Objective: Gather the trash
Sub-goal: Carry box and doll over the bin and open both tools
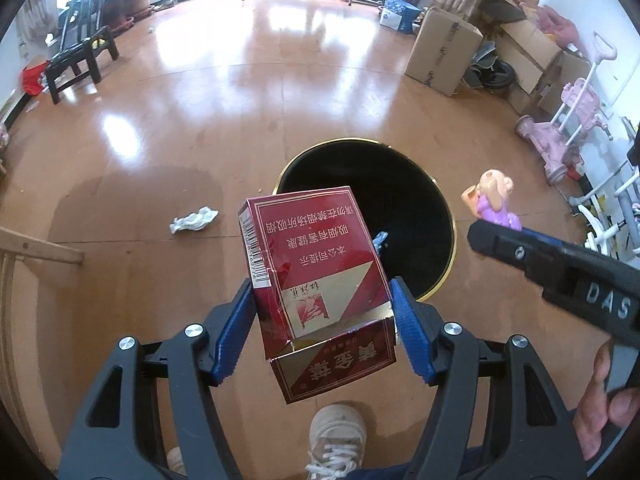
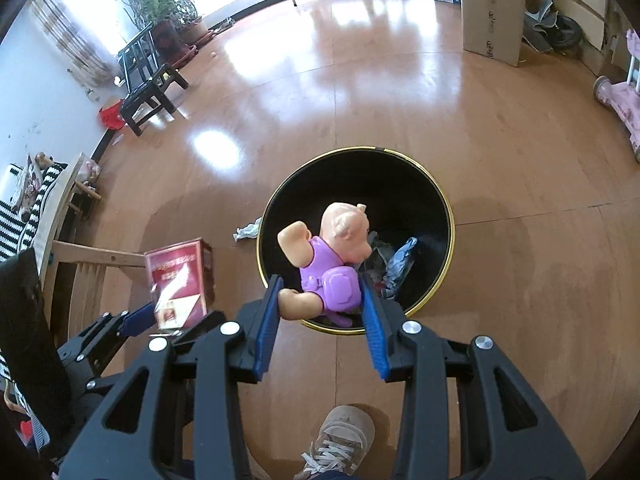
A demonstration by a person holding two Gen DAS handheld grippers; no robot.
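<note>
My left gripper point(image 1: 322, 292) is shut on a red cigarette pack point(image 1: 316, 264) with its lid flap hanging open, held just before the near rim of the black bin point(image 1: 420, 200). My right gripper point(image 2: 320, 292) is shut on a toy pig in a purple outfit point(image 2: 332, 260), held over the near edge of the bin point(image 2: 440, 208), which has crumpled wrappers point(image 2: 396, 260) inside. The pack also shows at the left in the right wrist view point(image 2: 180, 276), and the toy at the right in the left wrist view point(image 1: 494, 200). A crumpled white paper point(image 1: 194, 219) lies on the floor left of the bin.
Wooden floor point(image 1: 200, 100) all around. A black chair point(image 1: 80, 56) stands far left, cardboard boxes point(image 1: 444, 52) far right, a pink toy scooter point(image 1: 568, 128) at right. A wooden frame point(image 1: 40, 248) is near left. The person's shoe point(image 1: 338, 436) is below the grippers.
</note>
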